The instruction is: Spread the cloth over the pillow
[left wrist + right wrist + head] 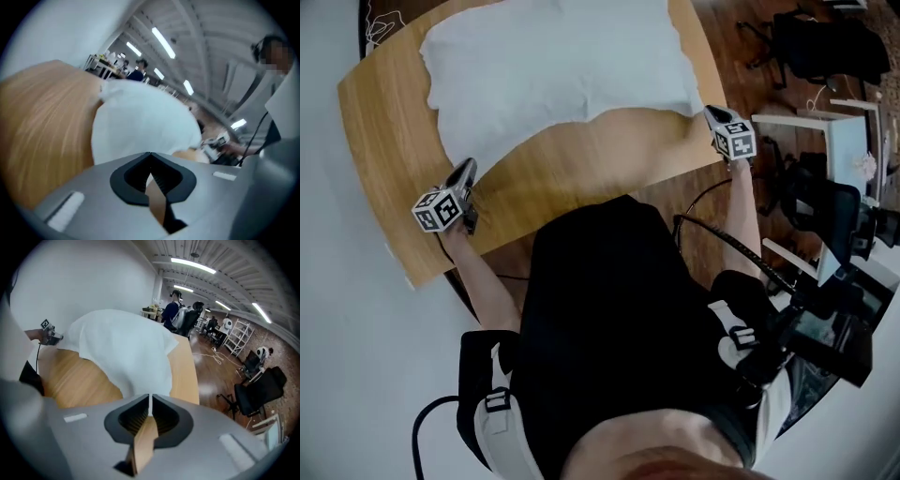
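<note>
A white cloth (553, 66) lies spread over a soft bulge on the wooden table (581, 173); the pillow itself is hidden under it. My left gripper (470, 167) sits at the cloth's near left corner, jaws closed, with a sliver of white fabric between them (150, 155). At the near right corner my right gripper (710, 112) also has its jaws together on a thin strip of cloth (150, 400). The cloth (126, 352) rises away from both grippers as a rounded mound (140, 126).
The table's curved near edge runs just in front of my body. A black office chair (820, 42) and a white stand (825, 127) are on the wooden floor to the right. People stand far back in the room (176, 310).
</note>
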{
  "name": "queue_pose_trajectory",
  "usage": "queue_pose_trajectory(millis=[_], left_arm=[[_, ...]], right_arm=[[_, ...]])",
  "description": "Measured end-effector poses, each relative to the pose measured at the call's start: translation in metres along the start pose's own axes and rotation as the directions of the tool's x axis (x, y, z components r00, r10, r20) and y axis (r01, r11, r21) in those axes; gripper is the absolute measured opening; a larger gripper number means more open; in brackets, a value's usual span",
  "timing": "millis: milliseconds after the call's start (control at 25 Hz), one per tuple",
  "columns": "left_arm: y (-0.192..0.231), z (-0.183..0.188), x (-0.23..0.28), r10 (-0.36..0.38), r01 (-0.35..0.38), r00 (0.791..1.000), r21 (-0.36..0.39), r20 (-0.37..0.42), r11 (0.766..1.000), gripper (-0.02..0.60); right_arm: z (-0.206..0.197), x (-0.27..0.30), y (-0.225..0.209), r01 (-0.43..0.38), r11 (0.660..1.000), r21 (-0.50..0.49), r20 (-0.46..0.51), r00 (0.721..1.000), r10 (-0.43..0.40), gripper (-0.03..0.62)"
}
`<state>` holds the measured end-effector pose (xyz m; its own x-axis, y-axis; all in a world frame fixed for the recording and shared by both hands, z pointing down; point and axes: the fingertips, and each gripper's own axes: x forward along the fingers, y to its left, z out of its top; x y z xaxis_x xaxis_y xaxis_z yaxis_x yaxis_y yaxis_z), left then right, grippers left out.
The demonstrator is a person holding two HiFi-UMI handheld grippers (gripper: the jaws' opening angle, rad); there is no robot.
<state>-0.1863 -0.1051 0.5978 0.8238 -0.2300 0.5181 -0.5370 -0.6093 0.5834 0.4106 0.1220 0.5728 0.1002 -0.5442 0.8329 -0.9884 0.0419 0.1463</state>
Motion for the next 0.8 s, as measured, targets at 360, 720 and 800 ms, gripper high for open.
queue_pose_trajectory(millis=[360, 720, 800], left_arm=[[0.049, -0.060, -0.007, 0.341, -0.355, 0.928, -0.085, -0.148, 0.931, 0.003], [0.023, -0.016, 0.014, 0.296, -0.293, 0.955, -0.143, 0.003, 0.945, 0.003], [0.042, -0.038, 0.016, 0.375, -0.384, 0.923, -0.153, -0.086, 0.910, 0.003]], right_arm=[[-0.039, 0.058, 0.000, -0.203, 0.978, -0.054, -0.067, 0.978, 0.199, 0.227], [-0.008, 0.097, -0.038, -0.136, 0.976, -0.171, -0.103, 0.988, 0.119, 0.212], [-0.013, 0.114, -0.028, -0.161, 0.948, -0.274, -0.140, 0.982, 0.126, 0.139]])
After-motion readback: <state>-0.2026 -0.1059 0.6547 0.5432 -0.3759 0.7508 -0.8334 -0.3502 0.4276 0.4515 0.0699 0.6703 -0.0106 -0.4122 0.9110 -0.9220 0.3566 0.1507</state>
